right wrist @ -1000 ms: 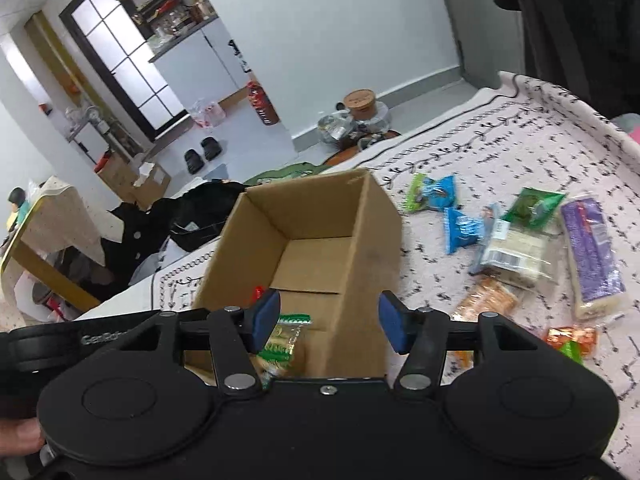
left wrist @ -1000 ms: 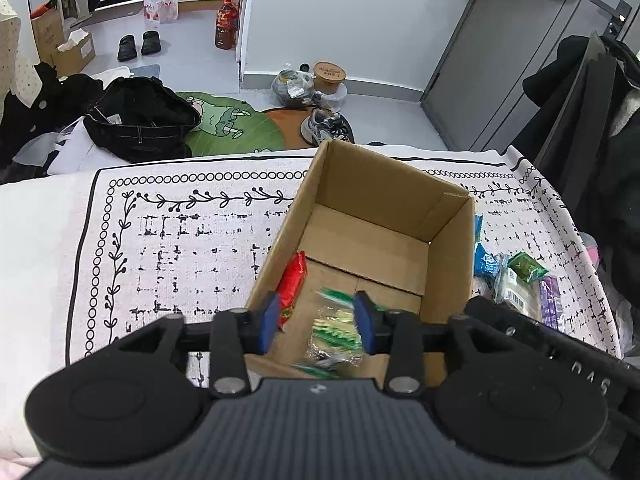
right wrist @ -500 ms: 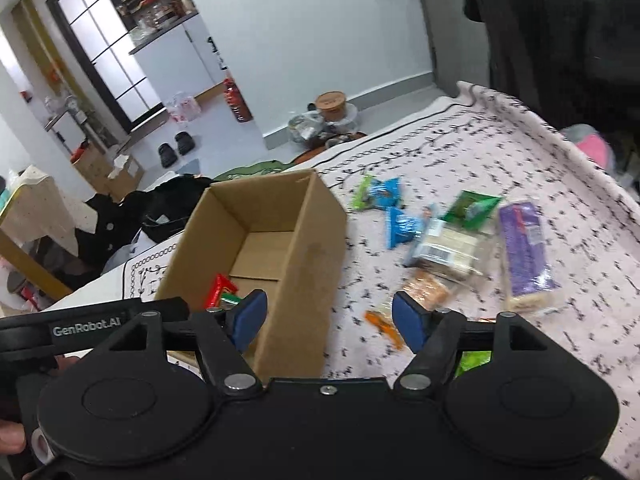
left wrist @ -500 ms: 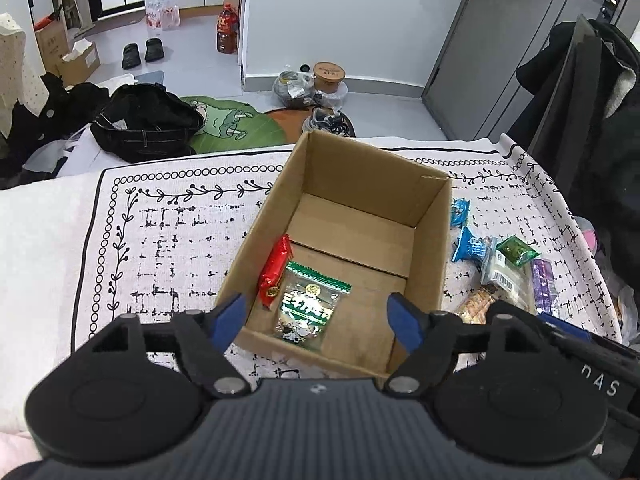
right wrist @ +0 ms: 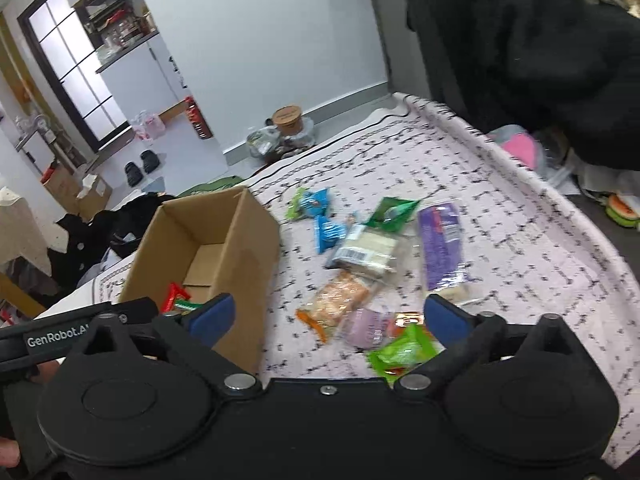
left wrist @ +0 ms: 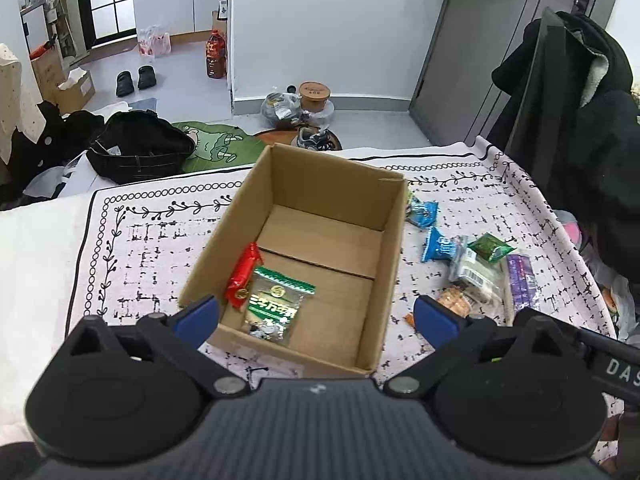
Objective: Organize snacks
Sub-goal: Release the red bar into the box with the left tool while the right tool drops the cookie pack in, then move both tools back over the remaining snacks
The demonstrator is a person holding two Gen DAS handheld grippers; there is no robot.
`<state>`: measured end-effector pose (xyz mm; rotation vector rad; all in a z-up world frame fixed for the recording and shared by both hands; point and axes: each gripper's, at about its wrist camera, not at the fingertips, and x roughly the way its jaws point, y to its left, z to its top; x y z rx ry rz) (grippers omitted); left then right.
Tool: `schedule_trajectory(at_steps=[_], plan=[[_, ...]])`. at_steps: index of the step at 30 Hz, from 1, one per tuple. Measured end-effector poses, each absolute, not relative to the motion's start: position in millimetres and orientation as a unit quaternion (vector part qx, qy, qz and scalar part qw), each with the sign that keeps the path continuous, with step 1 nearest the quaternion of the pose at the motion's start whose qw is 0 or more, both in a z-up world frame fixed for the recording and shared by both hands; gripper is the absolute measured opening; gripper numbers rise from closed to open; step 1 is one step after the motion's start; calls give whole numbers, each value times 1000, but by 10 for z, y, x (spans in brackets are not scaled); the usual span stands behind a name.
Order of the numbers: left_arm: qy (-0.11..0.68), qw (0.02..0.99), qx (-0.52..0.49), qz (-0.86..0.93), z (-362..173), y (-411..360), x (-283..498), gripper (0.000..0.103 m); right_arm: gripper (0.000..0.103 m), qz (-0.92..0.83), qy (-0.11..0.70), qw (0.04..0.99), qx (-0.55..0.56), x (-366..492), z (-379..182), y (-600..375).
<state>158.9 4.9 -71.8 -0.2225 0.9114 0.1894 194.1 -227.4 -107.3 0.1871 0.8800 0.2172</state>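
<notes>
Snacks (right wrist: 362, 256) loose on cloth just ahead of right tongs (right wrist: 326, 318); green packet (left wrist: 276, 306) in box (left wrist: 394, 240) betw. left tongs (left wrist: 316, 320); both tongs opening, nothing gripped.

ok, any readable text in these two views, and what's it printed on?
"GenRobot.A", cut off: left gripper's body, seen from the right wrist.
"DAS", cut off: right gripper's body, seen from the left wrist.
Green packet in the cardboard box: print unreadable.
Loose snack wrappers, barcode label: blurred.
</notes>
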Motion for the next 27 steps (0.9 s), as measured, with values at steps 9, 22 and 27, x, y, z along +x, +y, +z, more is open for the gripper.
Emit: schedule_trajectory(at_steps=[9,22,27], plan=[[436,892,-100,72,-698,-267,1583,103,103,88,428,890,128,1915,-1057,-2650],[446,889,-78,65,-750,-731,1605,103,103,66,432,888,147,1888,-1067,-3025],[452,886,-82,64,-813,-845,1622,103,103,52,444,877,175,1911,-1150,-3176]])
